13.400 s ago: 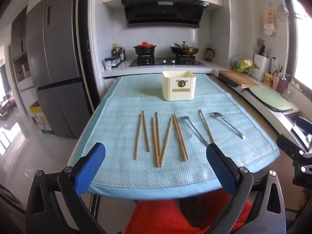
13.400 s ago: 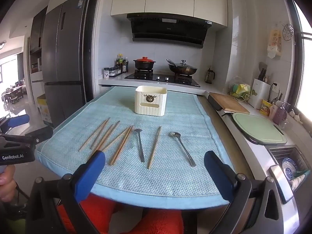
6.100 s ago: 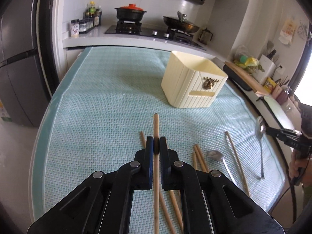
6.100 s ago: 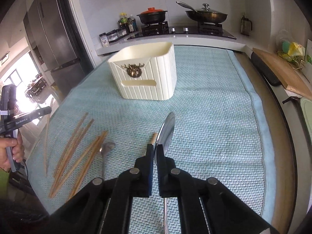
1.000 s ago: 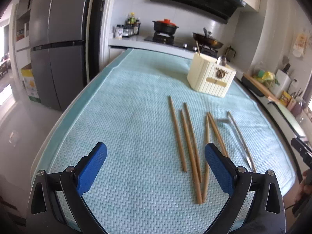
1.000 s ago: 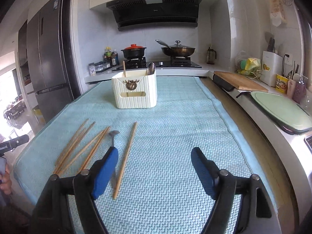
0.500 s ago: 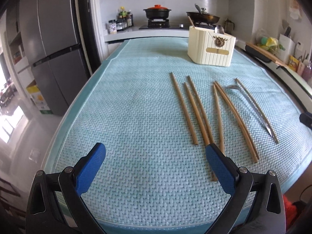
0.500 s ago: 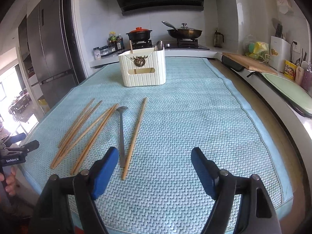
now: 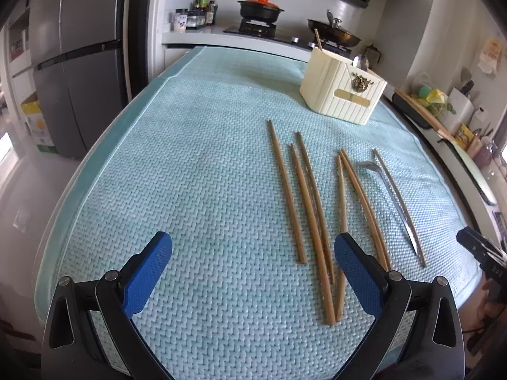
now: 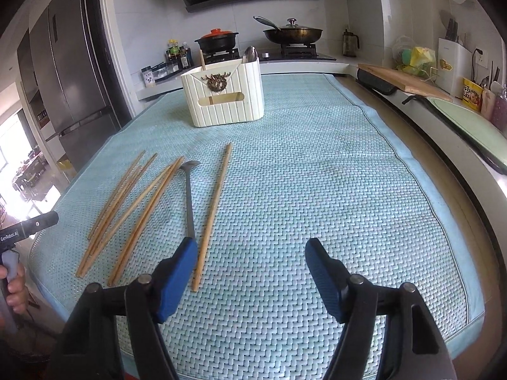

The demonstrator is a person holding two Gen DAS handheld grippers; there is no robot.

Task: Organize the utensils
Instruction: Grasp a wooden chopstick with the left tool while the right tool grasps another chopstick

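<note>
Several wooden chopsticks [image 9: 304,209] lie side by side on the blue-green mat [image 9: 190,158]. Right of them are a metal spoon [image 9: 389,190] and a single chopstick [image 9: 399,202]. A cream utensil holder [image 9: 343,98] at the back holds one chopstick and one spoon. My left gripper [image 9: 252,253] hovers open over the mat's near edge, above the near ends of the leftmost chopsticks. My right gripper [image 10: 250,250] is open and empty, its jaws closing. Its left finger [image 10: 177,272] covers the handle end of the spoon [image 10: 189,196], with the single chopstick [image 10: 214,209] just inside it. The holder [image 10: 226,98] stands beyond.
A grey fridge [image 9: 73,63] stands to the left. A stove with two pots [image 10: 221,41] is behind the mat. A cutting board [image 10: 402,79] and counter clutter line the right side. A person's hand [image 10: 12,285] shows at the left edge.
Both grippers have sunk towards the mat and tipped further down. The right jaws have narrowed a little. The chopstick ends now lie between the left fingers.
</note>
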